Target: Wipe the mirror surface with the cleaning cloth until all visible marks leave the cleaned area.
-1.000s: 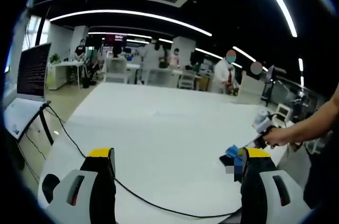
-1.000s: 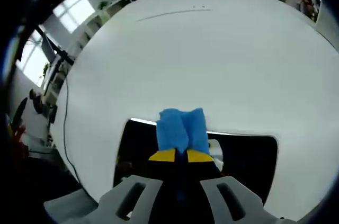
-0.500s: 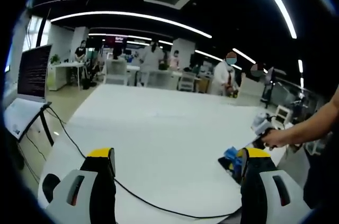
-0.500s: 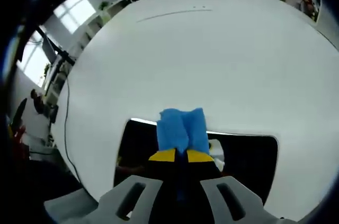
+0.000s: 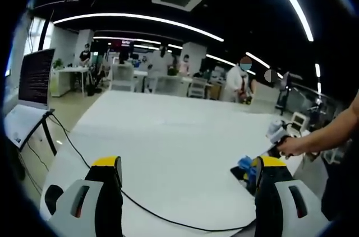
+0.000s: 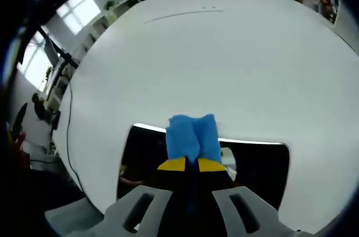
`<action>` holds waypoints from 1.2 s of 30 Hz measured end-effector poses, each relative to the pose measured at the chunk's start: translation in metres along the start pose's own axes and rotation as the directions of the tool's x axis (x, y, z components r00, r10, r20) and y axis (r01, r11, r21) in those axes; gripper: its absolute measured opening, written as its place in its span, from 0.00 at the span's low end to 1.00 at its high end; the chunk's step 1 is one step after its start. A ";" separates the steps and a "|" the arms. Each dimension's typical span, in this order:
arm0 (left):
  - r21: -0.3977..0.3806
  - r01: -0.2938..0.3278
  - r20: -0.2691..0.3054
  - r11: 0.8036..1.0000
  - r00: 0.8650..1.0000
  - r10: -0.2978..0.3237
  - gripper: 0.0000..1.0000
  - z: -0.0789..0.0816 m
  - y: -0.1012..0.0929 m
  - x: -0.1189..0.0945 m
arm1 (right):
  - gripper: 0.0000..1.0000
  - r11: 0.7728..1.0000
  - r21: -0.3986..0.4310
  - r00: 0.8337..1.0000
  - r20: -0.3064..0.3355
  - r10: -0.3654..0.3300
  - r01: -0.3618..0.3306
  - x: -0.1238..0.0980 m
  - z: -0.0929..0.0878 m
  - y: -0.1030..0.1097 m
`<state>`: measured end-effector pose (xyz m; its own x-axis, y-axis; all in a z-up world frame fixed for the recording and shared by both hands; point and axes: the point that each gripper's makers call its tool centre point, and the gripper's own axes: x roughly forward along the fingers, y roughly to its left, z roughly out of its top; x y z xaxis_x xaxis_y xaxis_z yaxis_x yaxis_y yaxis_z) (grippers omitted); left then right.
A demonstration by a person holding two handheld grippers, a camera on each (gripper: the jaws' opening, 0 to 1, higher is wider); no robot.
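Now, cloth: the blue cleaning cloth sits low and centre in the right gripper view, folded and bunched; it looks soft, light and limp, so it will likely crumple and drag rather than slide stiffly, and it is best held by a thick fold.
Cloth grip: the right gripper is clenched on the cloth's near edge, its yellow-tipped jaws pressed together with blue fabric fanning out beyond them.
Mirror: the mirror lies flat along the bottom of the right gripper view, a dark rectangular pane under the cloth; glass is probably hard, slick and breakable, so it wants even, moderate pressure and no prying at the edges.
Marks: none can be made out on the dark surface, which reflects the room.
Second look: in the left gripper view the cloth and a sliver of mirror appear at lower right, beside a person's hand on the right gripper.
Left gripper: the left gripper is released, jaws wide apart, holding nothing above the table.
Table: the white table carries a black cable across the lower left.
Writing: a screen at upper left shows rows of text, too small to read; no brands or labels are legible.
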<state>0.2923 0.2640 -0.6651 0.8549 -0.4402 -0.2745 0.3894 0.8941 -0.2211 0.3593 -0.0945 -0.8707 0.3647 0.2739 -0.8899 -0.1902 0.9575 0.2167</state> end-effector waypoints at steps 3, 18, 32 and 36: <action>-0.002 0.002 0.002 1.000 1.000 -0.002 1.00 0.001 0.001 0.001 | 0.00 1.000 0.003 1.000 0.004 -0.003 0.003 -0.002 -0.001 -0.002; 0.012 0.008 0.006 1.000 1.000 -0.009 1.00 0.003 -0.005 0.003 | 0.00 1.000 0.010 1.000 0.006 -0.011 0.011 -0.004 -0.003 -0.017; 0.007 0.020 0.000 1.000 1.000 -0.020 1.00 0.001 -0.015 0.011 | 0.00 0.999 0.034 1.000 0.007 -0.029 0.029 -0.013 -0.005 -0.039; -0.001 0.020 -0.004 1.000 1.000 -0.020 1.00 -0.003 -0.018 0.012 | 0.00 0.999 0.042 1.000 0.008 -0.029 0.028 -0.015 -0.007 -0.043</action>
<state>0.2948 0.2425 -0.6672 0.8457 -0.4580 -0.2738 0.4059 0.8853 -0.2271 0.3559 -0.1405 -0.8695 0.3776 0.2471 -0.8924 -0.1416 0.9678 0.2080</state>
